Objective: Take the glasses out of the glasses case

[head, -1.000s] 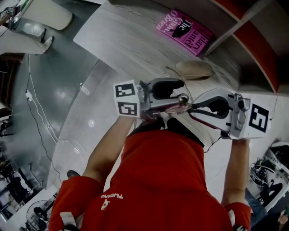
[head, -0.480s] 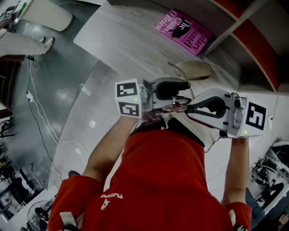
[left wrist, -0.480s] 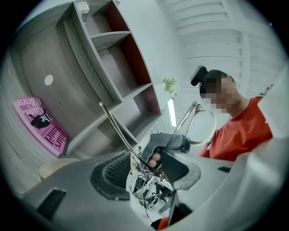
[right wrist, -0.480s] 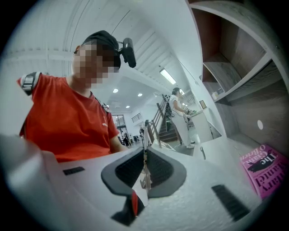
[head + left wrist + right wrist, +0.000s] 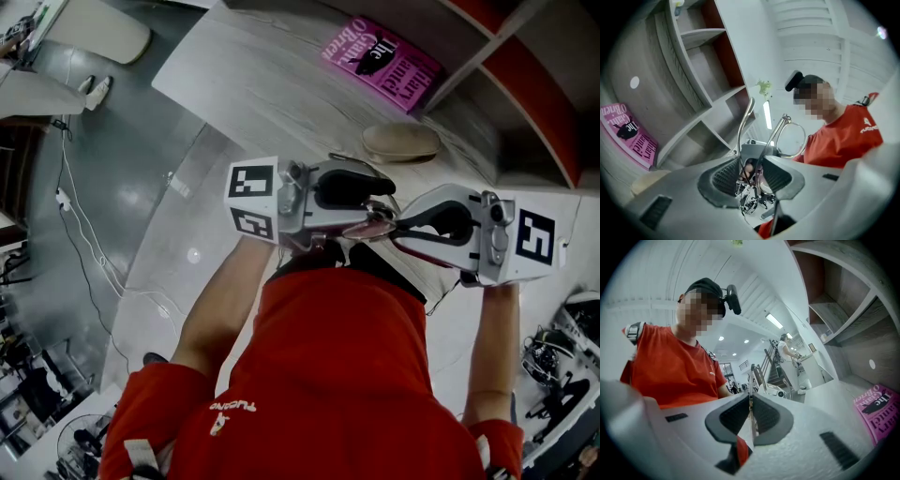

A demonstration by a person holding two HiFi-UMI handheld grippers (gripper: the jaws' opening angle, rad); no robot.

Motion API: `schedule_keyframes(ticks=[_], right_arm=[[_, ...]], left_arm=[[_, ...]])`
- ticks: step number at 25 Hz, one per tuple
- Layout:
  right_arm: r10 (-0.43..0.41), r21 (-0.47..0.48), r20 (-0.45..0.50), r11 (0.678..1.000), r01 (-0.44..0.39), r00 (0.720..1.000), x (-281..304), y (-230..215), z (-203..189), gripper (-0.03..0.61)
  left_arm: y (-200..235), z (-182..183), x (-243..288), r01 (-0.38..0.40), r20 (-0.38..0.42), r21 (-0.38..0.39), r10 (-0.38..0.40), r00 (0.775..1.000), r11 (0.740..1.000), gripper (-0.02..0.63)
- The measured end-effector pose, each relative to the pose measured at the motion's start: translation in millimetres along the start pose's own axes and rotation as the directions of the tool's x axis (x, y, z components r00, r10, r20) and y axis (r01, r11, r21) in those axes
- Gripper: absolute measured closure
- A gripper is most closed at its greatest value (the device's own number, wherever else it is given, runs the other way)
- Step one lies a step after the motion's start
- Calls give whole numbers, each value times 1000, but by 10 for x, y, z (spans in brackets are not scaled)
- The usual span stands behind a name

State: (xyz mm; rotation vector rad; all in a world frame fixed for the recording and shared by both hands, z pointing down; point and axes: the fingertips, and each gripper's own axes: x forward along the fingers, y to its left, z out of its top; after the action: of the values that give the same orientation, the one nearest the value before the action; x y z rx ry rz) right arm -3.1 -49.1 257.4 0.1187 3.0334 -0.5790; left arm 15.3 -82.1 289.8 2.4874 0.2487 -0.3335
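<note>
The thin metal-framed glasses [image 5: 369,225] hang in the air between my two grippers, in front of the person's red shirt. My left gripper [image 5: 382,201] comes from the left; its jaws have just been closing, and the folded temples and one round lens [image 5: 791,138] now sit between the pads [image 5: 725,177], touching both. My right gripper [image 5: 397,225] faces it from the right, shut on a thin edge of the frame [image 5: 750,403]. The beige oval glasses case [image 5: 401,142] lies closed on the table beyond them.
A pink book [image 5: 380,64] lies at the back of the pale wooden table [image 5: 262,84], beside shelves with red backs [image 5: 525,84]. The table's left edge drops to a grey floor [image 5: 122,206] with cables.
The left gripper has risen a little, tilted upward, and its jaws have narrowed around the glasses. The right gripper and the case have stayed put.
</note>
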Motion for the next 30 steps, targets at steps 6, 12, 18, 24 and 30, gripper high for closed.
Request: schedule_keyframes(ticks=[6,12,18,24,30], right_arm=[[1,13,-31,1000,-1,1000,50,51,-66,552],[-70,-1,-30,998,70,997,-17,-99,-82,551],[-99,16,54,995,98,994,-62,-178,-32,546],[-147,-11,48,989,148,988,-63,-244,-37,534],[-203,-2,74,979,203,976,-86,-305,-6,509]], left_arm=[[-97,157,-6,-17,42,33,15,999,999,460],[53,157,-5,-112,42,63,110,993,992,490],[15,167,14,-72,64,29,70,996,997,560],[42,166,-4,-97,71,22,95,993,995,583],[81,144,-16,-132,68,23,130,989,991,595]])
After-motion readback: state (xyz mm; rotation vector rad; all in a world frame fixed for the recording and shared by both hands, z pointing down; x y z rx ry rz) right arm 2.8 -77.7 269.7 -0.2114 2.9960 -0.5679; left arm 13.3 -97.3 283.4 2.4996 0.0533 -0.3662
